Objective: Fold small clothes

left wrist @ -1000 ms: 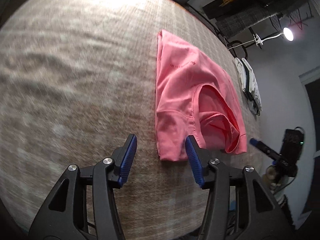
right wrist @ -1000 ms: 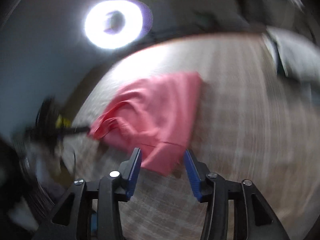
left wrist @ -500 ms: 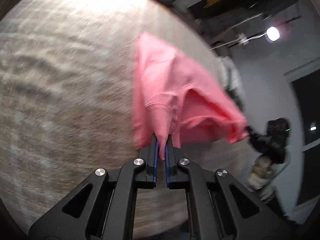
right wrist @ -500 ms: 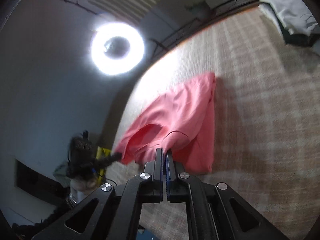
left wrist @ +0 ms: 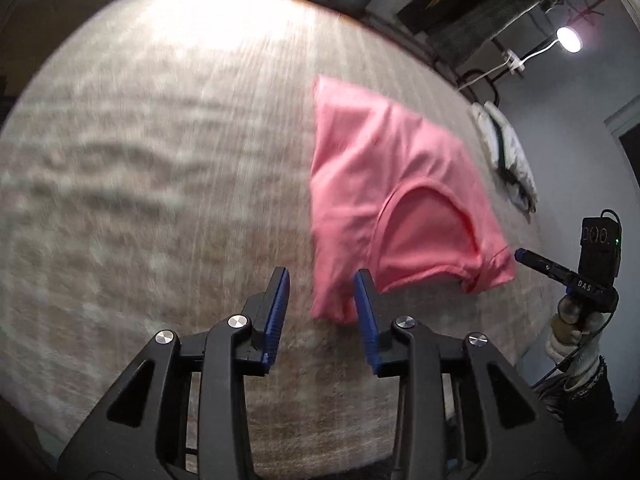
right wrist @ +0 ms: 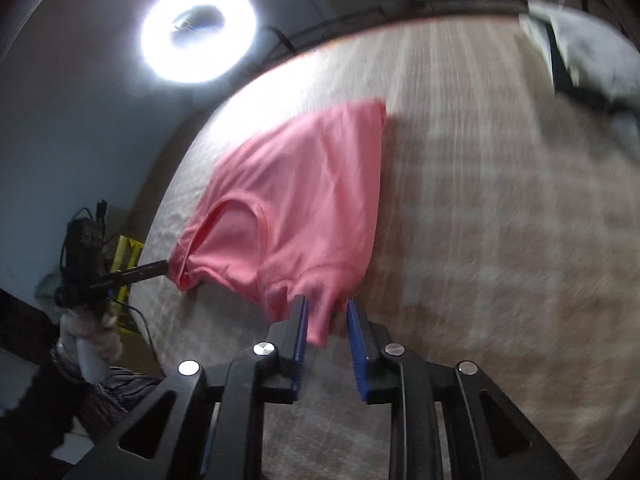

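Pink shirt (left wrist: 384,184) is lying folded on the beige checked tablecloth (left wrist: 160,160), its neckline opening turned toward the near edge and its far corner pointing away toward the bright glare on the cloth. In the left wrist view the left gripper (left wrist: 322,304) is hovering over the cloth with its blue-padded jaws spread wide and nothing between them; the shirt's near left corner is sitting just beside and partly behind the right-hand pad (left wrist: 364,308), though whether the two are touching is hard to tell. The right gripper (left wrist: 516,255) is showing at the right of that view, held by a gloved hand (left wrist: 572,328), its tip meeting the shirt's near right corner. In the right wrist view the right gripper (right wrist: 326,328) is standing with its jaws parted, a loose flap of the pink shirt (right wrist: 304,200) hanging down between the pads (right wrist: 300,332) without being pinched. The left gripper (right wrist: 136,272) is appearing at the left of this view, its tip at the shirt's sleeve corner. White and dark folded clothes (left wrist: 506,156) are lying well apart from the shirt near the far right edge of the cloth. A ring light (right wrist: 199,32) is glowing beyond the table, and a small clip lamp (left wrist: 568,39) is shining at the upper right of the left view.
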`<act>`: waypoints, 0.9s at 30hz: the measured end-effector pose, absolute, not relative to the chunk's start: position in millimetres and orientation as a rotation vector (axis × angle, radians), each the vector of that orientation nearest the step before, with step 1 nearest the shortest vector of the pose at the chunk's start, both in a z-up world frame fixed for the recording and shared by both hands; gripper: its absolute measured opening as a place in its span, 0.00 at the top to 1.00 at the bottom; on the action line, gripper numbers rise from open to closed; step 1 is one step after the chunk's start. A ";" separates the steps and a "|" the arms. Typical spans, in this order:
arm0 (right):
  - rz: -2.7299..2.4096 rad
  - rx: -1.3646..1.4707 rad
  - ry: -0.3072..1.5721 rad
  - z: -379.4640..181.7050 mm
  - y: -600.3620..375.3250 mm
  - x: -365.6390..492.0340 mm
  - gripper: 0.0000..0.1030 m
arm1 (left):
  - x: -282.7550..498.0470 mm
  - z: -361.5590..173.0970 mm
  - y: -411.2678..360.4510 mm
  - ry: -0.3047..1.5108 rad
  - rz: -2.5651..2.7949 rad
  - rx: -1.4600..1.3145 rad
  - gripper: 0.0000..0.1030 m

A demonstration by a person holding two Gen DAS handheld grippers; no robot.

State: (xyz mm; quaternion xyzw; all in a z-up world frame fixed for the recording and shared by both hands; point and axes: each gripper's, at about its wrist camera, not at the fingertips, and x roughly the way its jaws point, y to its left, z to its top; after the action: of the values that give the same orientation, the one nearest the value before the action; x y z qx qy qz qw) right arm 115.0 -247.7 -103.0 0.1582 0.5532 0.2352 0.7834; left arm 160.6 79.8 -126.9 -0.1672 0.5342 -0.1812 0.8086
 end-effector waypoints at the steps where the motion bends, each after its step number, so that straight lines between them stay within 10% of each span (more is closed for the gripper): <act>1: 0.511 0.347 1.161 -96.4 -249.0 118.5 0.67 | 162.8 -122.3 76.5 1.123 -0.381 -0.352 0.68; 20: 0.403 0.629 1.162 -153.2 -250.7 259.4 0.61 | 285.1 -135.8 49.1 1.090 -0.298 -0.500 0.68; 27: 0.424 0.684 1.164 -163.7 -252.6 270.0 0.95 | 319.2 -168.8 50.0 1.156 -0.320 -0.631 0.73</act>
State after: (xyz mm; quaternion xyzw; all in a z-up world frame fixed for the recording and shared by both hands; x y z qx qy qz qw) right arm 270.0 -252.6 -163.7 0.3143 0.5346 0.1949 0.7599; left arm 319.2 50.0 -168.8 -0.2919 0.5349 -0.1482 0.7789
